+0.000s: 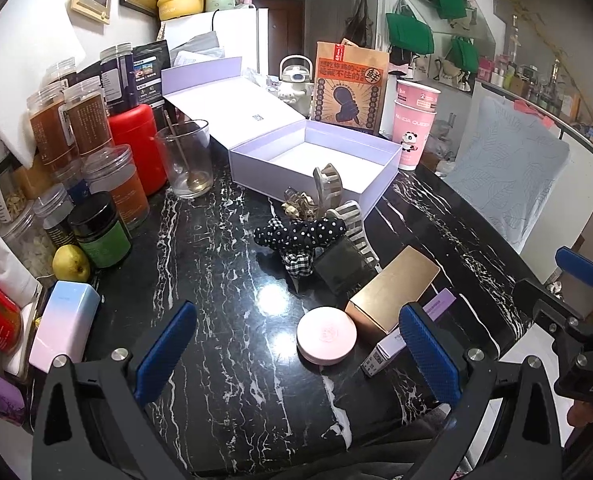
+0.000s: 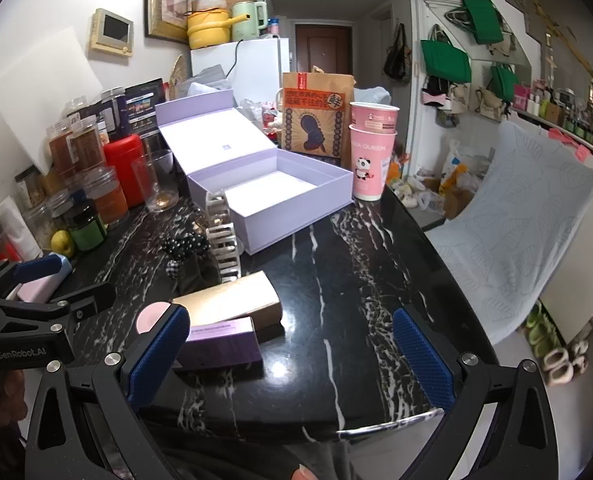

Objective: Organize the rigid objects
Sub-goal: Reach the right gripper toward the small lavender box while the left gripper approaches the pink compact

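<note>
An open lilac box (image 1: 316, 160) (image 2: 272, 192) stands empty on the black marble table (image 1: 224, 280) (image 2: 336, 280). In front of it lie hair claws (image 1: 328, 188) (image 2: 224, 232), a polka-dot scrunchie (image 1: 296, 234) (image 2: 186, 244), a gold box (image 1: 392, 292) (image 2: 232, 300), a round pink compact (image 1: 326, 335) (image 2: 150, 317) and a small purple box (image 1: 388, 350) (image 2: 220, 340). My left gripper (image 1: 296, 356) is open, near the compact. My right gripper (image 2: 290, 354) is open, just right of the purple box.
Jars, a red canister (image 1: 138, 148), a glass with a spoon (image 1: 186, 158) and a yellow fruit (image 1: 71, 263) crowd the left side. Pink paper cups (image 1: 414, 128) (image 2: 370, 152) and a printed paper bag (image 1: 348, 88) stand behind the box. A chair with a pale cushion (image 2: 508, 232) is at right.
</note>
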Tool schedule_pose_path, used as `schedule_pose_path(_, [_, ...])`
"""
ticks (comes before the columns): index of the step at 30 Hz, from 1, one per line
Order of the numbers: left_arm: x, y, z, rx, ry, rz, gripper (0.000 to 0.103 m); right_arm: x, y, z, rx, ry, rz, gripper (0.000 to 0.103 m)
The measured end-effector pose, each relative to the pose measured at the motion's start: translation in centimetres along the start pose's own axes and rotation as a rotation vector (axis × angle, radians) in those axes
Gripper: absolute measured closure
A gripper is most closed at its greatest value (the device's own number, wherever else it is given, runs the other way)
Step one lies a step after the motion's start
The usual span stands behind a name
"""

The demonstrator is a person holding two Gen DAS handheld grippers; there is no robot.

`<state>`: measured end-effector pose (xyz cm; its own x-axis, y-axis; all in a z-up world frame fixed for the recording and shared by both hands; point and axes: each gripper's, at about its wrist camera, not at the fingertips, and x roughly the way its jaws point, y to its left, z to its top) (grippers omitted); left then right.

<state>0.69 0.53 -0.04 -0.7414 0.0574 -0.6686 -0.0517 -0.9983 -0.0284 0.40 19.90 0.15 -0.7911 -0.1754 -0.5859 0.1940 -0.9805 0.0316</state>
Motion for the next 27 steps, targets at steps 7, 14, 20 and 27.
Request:
schedule_pose_path(7, [-0.09, -0.02, 0.2, 0.007, 0.007, -0.001, 0.0, 0.07, 0.03, -0.08, -0.004, 0.004, 0.003, 0.0])
schedule_pose_path(14, [0.01, -0.06, 0.37, 0.012, 0.014, -0.006, 0.0, 0.03, 0.08, -0.06, -0.004, 0.004, 0.002, 0.0])
schedule_pose_path(20, [0.04, -0.09, 0.28, 0.013, 0.016, -0.007, 0.0, 0.02, 0.07, -0.1, -0.005, 0.005, 0.004, 0.0])
schedule_pose_path(27, [0.1, -0.22, 0.09, 0.014, 0.018, -0.008, 0.0, 0.06, 0.1, -0.13, -0.003, 0.005, 0.004, 0.0])
